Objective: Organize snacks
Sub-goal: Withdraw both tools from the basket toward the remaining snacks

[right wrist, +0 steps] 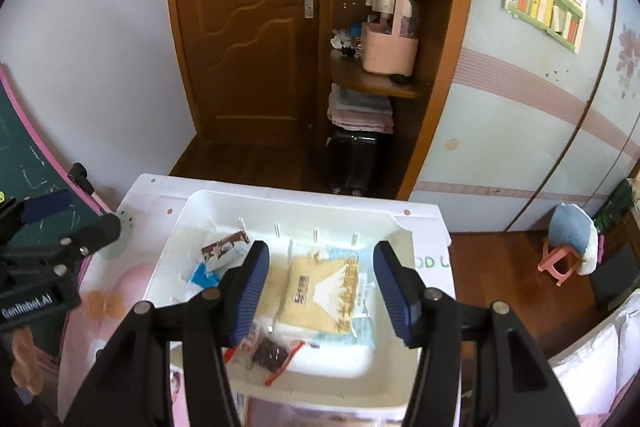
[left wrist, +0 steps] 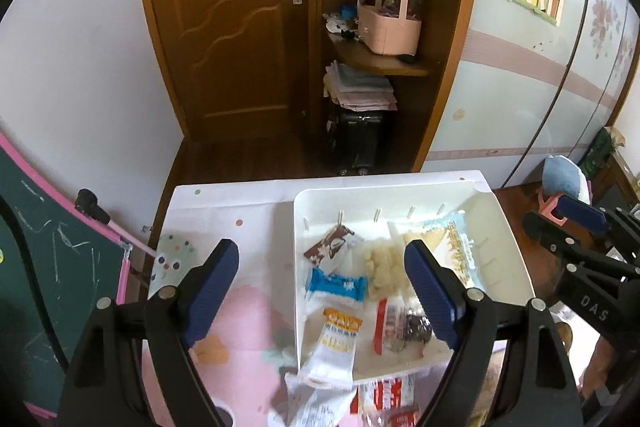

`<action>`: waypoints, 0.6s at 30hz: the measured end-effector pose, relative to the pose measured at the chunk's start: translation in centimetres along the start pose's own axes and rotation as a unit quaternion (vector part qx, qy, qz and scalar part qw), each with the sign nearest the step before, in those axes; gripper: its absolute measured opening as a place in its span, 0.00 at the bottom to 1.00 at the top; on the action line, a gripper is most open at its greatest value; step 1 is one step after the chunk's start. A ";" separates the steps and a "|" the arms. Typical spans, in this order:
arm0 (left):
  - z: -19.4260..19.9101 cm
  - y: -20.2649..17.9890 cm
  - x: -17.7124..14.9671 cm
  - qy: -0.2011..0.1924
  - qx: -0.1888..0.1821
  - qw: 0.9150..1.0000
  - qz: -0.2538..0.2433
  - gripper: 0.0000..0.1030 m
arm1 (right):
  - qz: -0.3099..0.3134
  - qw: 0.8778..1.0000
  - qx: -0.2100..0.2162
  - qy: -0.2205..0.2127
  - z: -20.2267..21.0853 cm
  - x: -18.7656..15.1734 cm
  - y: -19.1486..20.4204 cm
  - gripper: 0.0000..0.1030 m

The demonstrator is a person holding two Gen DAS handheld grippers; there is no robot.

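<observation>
A wooden door (left wrist: 236, 27) and shelves stood behind the worktop (left wrist: 224, 203). Both the left hand-held gripper (left wrist: 322, 287) and the right hand-held gripper (right wrist: 320, 287) hung spread and empty above the white tray (right wrist: 176, 239), where snack packets (right wrist: 320, 291) lay beneath their fingers.

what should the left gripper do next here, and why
Probably ease the left gripper down toward the orange-and-white packet hanging over the near rim of the white tray. Its jaws stand open and empty, that packet sits only half inside, and more packets lie outside the tray just below it, while the rest already rest within.
</observation>
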State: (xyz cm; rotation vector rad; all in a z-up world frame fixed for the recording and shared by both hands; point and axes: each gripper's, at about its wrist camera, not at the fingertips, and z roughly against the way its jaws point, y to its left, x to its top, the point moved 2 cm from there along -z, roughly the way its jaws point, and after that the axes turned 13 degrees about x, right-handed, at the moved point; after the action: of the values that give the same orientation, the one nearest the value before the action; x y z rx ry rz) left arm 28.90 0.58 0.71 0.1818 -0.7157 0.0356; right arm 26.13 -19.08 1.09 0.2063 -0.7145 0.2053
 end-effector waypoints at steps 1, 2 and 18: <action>0.8 0.2 -0.3 -0.003 0.000 1.000 -0.002 0.82 | 0.001 1.000 -0.003 -0.002 0.7 -0.3 0.1 0.53; 1.5 0.3 -0.5 -0.006 0.001 1.000 -0.004 0.82 | 0.002 1.000 -0.005 -0.004 1.6 -0.6 0.2 0.53; 15.2 1.7 -6.2 -0.077 -0.019 0.996 -0.050 0.90 | 0.022 0.998 -0.022 -0.052 14.7 -5.5 2.1 0.53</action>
State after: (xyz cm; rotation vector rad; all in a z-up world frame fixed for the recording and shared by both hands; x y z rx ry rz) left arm 14.17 -0.25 8.14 0.1845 -0.8590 -0.0892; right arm 12.35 -21.50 8.47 0.1607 -0.8266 0.2219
